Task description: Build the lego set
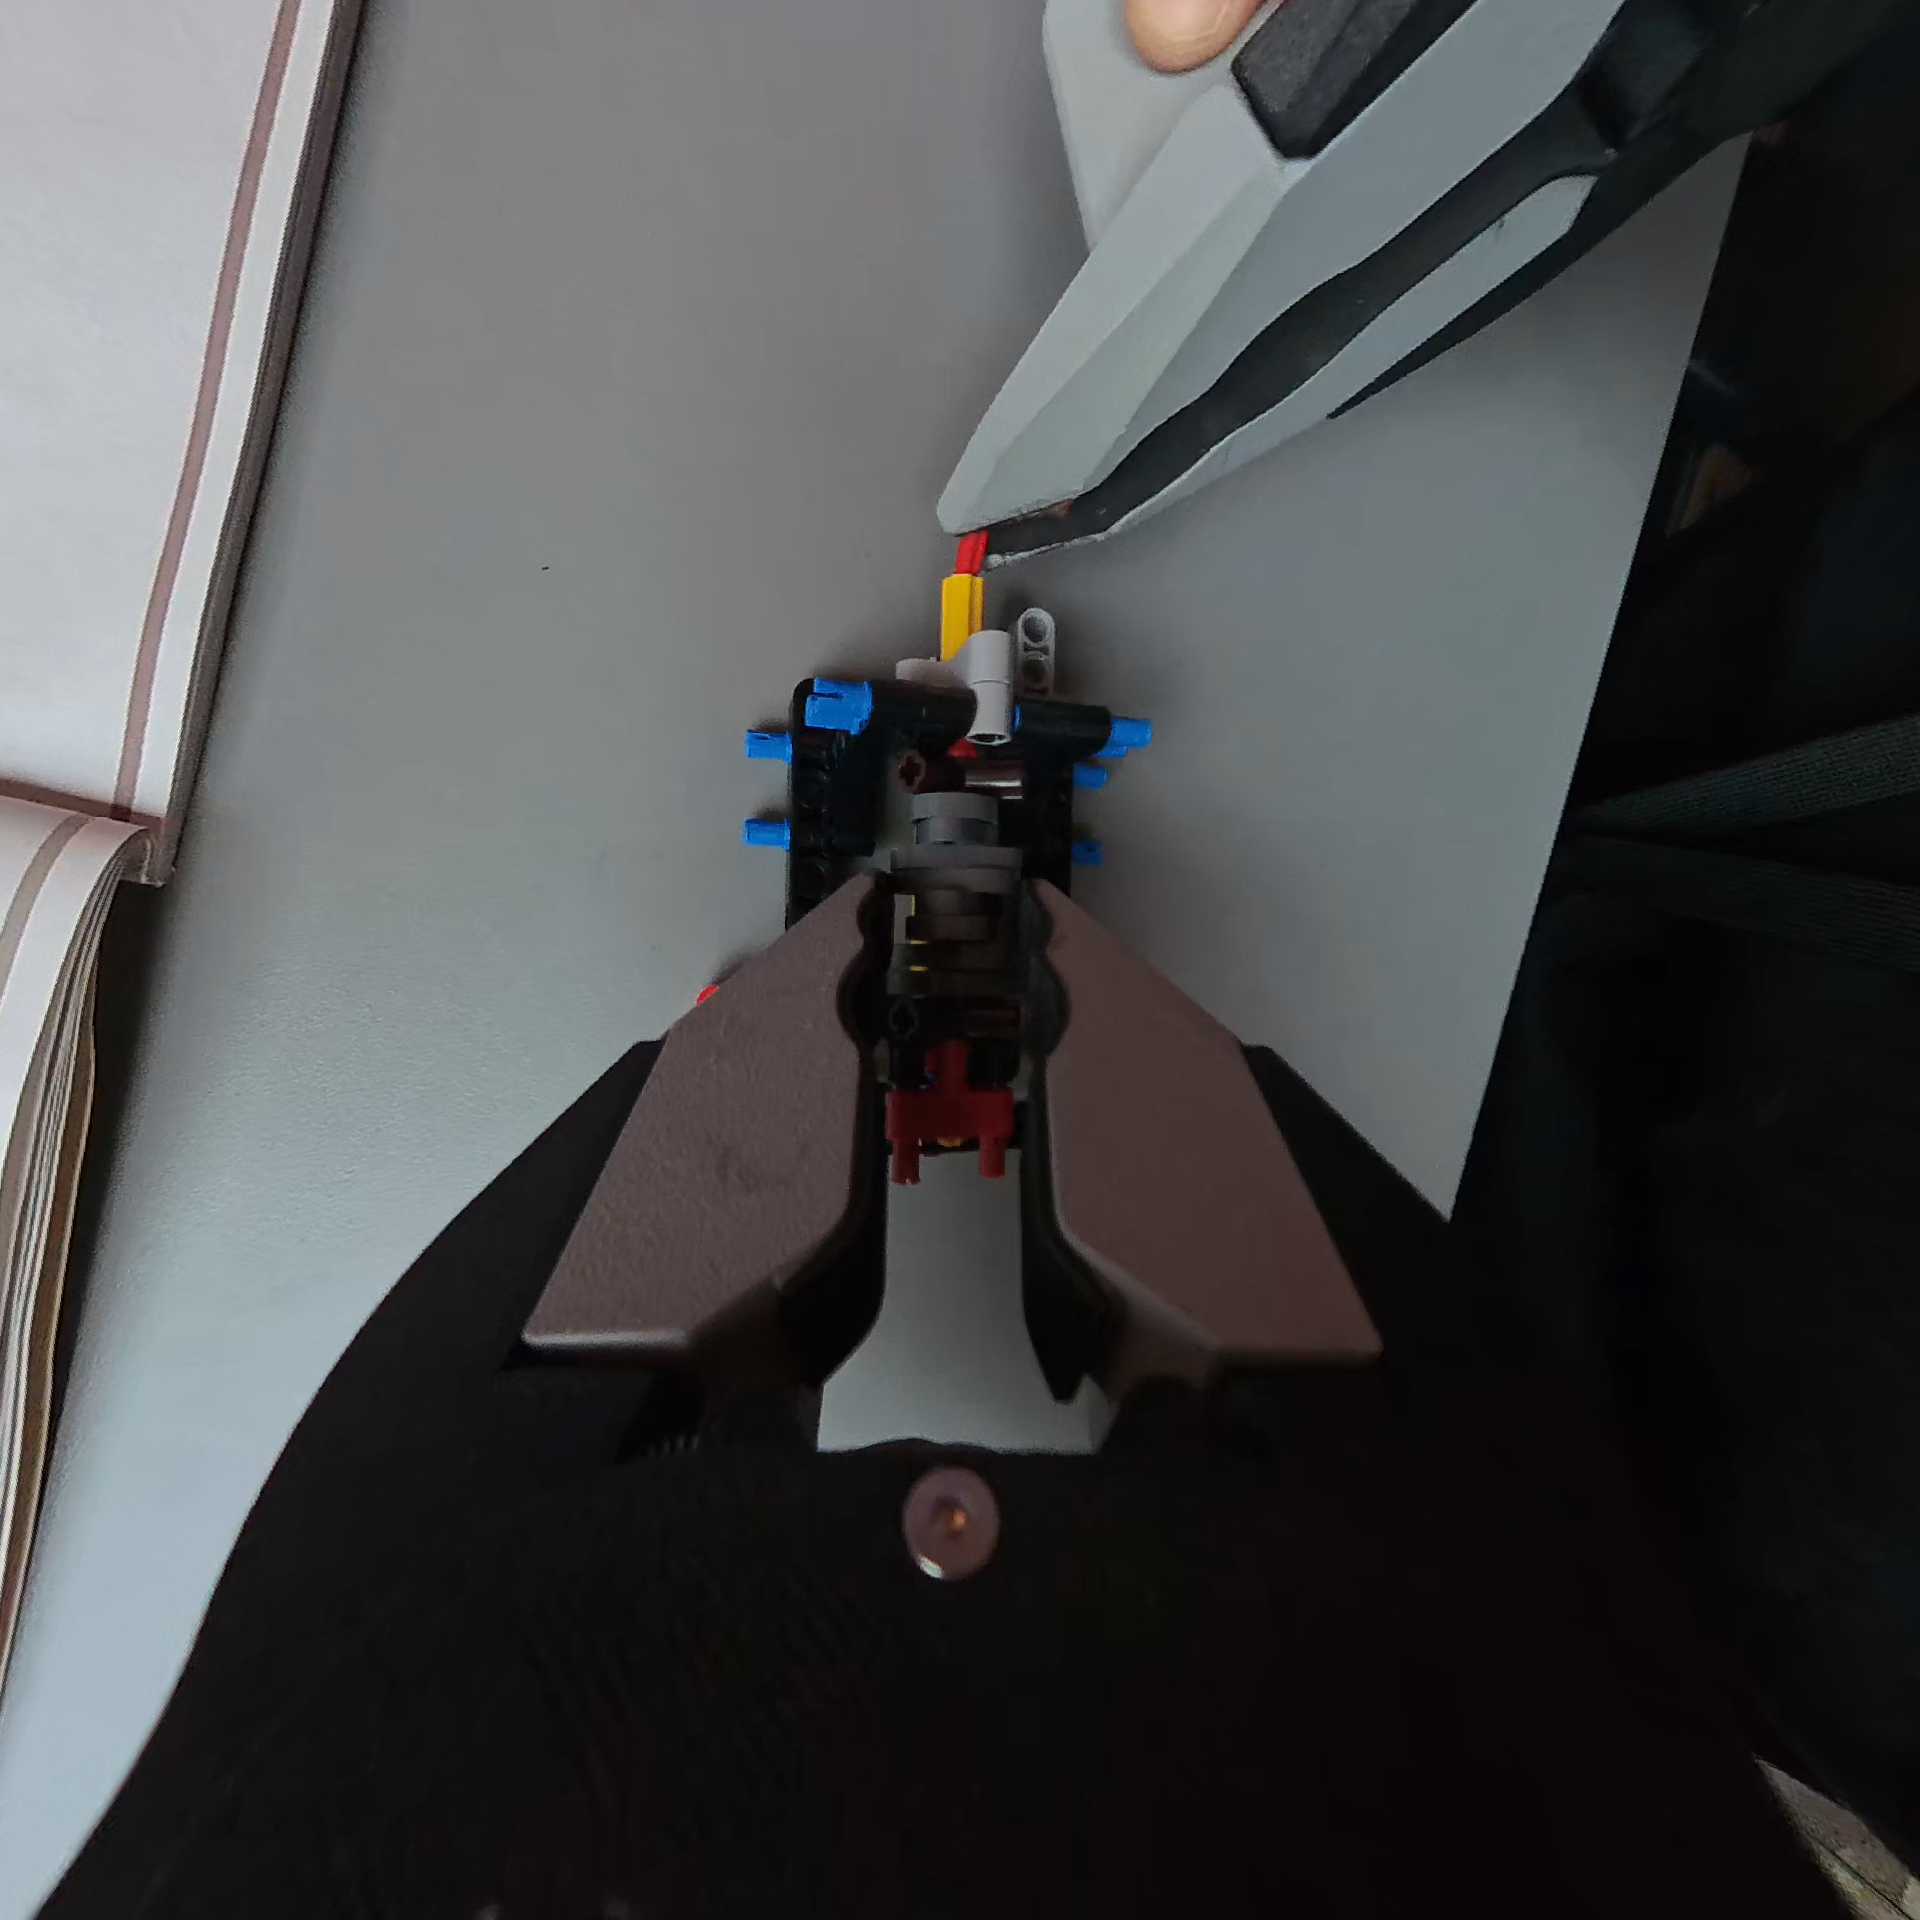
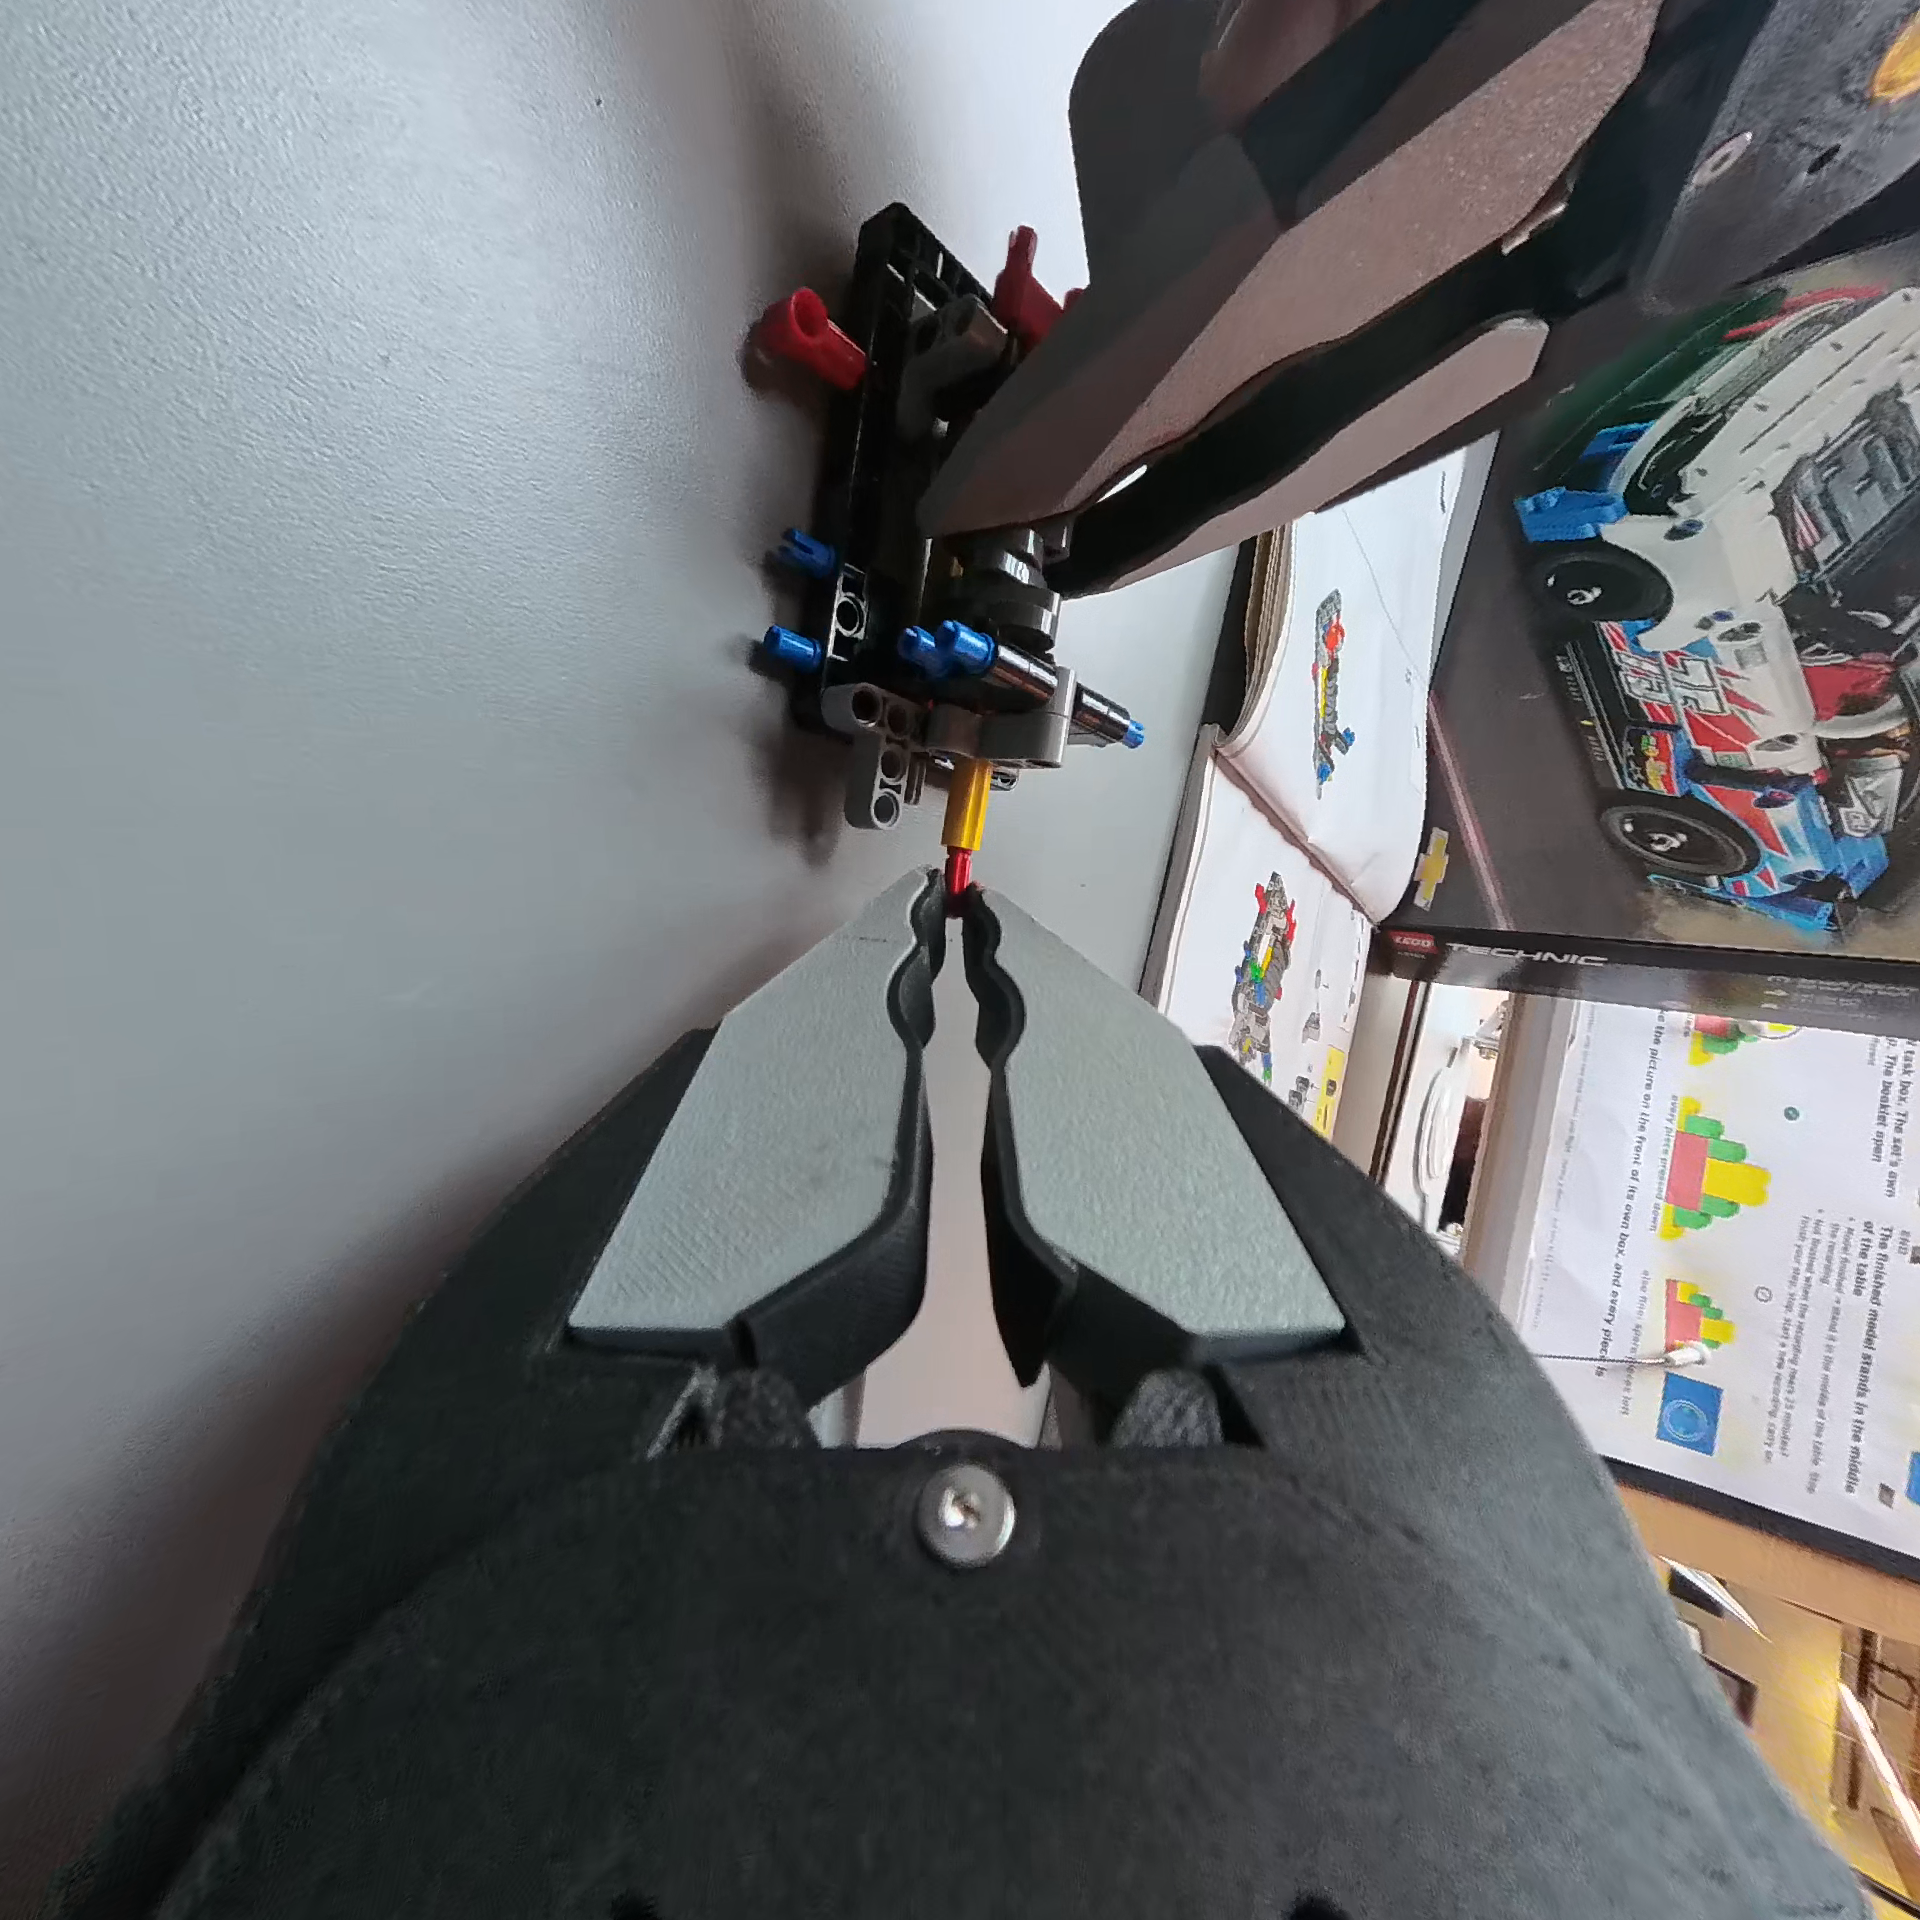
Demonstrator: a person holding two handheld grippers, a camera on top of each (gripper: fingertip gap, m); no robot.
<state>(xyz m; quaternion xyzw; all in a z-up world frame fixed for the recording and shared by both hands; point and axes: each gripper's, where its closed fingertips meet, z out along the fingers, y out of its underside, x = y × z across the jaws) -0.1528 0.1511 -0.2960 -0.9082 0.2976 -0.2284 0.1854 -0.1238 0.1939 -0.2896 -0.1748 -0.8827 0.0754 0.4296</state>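
A black Technic frame assembly with blue pins, grey connectors and red parts lies on the grey table. My left gripper, with brown fingers, is shut on the assembly around its middle. A yellow sleeve on a red axle sticks out of the far end. My right gripper, with grey fingers, is shut on the tip of the red axle. The assembly and yellow sleeve also show in the right wrist view, with the left gripper clamped on it from the upper right.
An open instruction booklet lies at the table's left edge; it also shows in the right wrist view. The set's box with a race car picture and a printed sheet stand beyond. A fingertip shows on the right gripper. The gap from one gripper's tips to the other's is roughly 6 cm.
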